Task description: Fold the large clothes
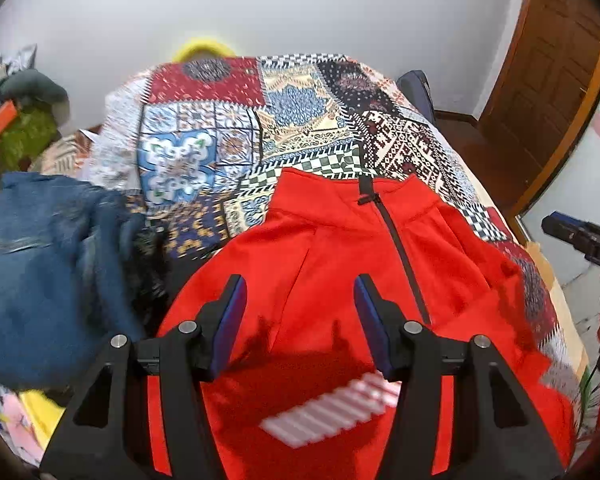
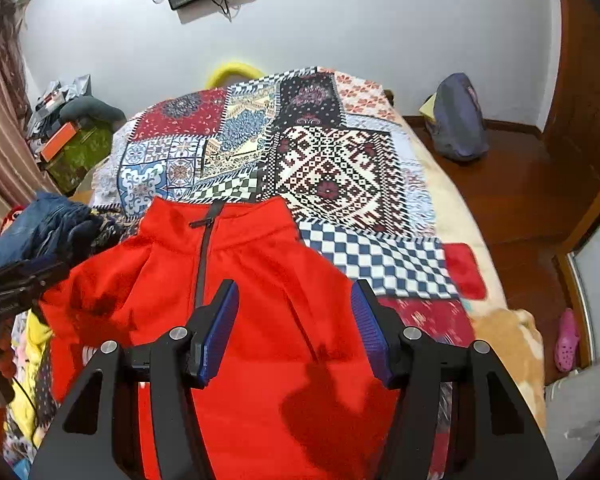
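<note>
A red zip-neck sweatshirt (image 1: 312,264) lies face up on the patchwork bedspread (image 1: 228,128), collar toward the far end, with a black zipper (image 1: 400,248) and a white striped print (image 1: 332,408) on the chest. My left gripper (image 1: 300,312) hovers open and empty over its left chest. In the right wrist view the same sweatshirt (image 2: 260,264) lies below my right gripper (image 2: 294,320), which is open and empty over its right side. The right gripper's body shows at the left view's right edge (image 1: 584,240).
A pile of blue denim clothes (image 1: 40,264) lies left of the sweatshirt, also seen in the right view (image 2: 48,228). The bedspread (image 2: 332,168) runs on beyond the collar. A blue bag (image 2: 458,120) stands on the wooden floor to the right. Boxes and clutter (image 2: 68,136) sit at the far left.
</note>
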{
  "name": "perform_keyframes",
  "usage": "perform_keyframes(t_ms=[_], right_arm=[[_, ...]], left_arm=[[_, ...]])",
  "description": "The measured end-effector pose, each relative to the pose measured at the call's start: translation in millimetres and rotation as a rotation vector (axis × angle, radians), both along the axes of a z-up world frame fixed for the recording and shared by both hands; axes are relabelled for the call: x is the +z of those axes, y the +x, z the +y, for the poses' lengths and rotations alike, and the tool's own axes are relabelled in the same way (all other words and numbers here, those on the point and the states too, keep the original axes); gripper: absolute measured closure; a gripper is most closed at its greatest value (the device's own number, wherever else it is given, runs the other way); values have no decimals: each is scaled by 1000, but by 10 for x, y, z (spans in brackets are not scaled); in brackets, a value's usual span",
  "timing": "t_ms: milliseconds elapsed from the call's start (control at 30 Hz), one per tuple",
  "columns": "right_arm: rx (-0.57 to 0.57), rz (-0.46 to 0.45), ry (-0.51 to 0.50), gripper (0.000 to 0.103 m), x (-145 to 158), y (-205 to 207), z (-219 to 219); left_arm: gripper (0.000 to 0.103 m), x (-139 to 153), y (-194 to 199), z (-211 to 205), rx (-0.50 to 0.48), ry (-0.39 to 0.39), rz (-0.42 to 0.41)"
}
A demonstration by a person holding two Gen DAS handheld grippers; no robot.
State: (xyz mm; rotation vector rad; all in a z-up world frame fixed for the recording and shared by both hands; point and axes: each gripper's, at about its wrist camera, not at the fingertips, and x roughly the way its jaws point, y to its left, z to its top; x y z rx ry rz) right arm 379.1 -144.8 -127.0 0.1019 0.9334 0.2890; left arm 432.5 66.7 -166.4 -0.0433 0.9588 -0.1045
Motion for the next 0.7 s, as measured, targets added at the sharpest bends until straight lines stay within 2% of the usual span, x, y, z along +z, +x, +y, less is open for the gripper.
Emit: perform_keyframes(t_ms=[133, 333, 600, 700], right_arm=[[11, 23, -14, 49, -158, 358, 85], [33, 97, 6, 49, -508, 854, 292], [66, 196, 40, 48, -1010, 1166, 522], [58, 182, 50, 48, -1043, 1158, 530]], left_arm=[[48, -213, 344, 24, 15, -34, 39], [48, -492, 789, 57, -2, -142, 85], [48, -878, 1159, 106, 38, -121, 128], [48, -964, 1206, 142, 45, -155, 144]])
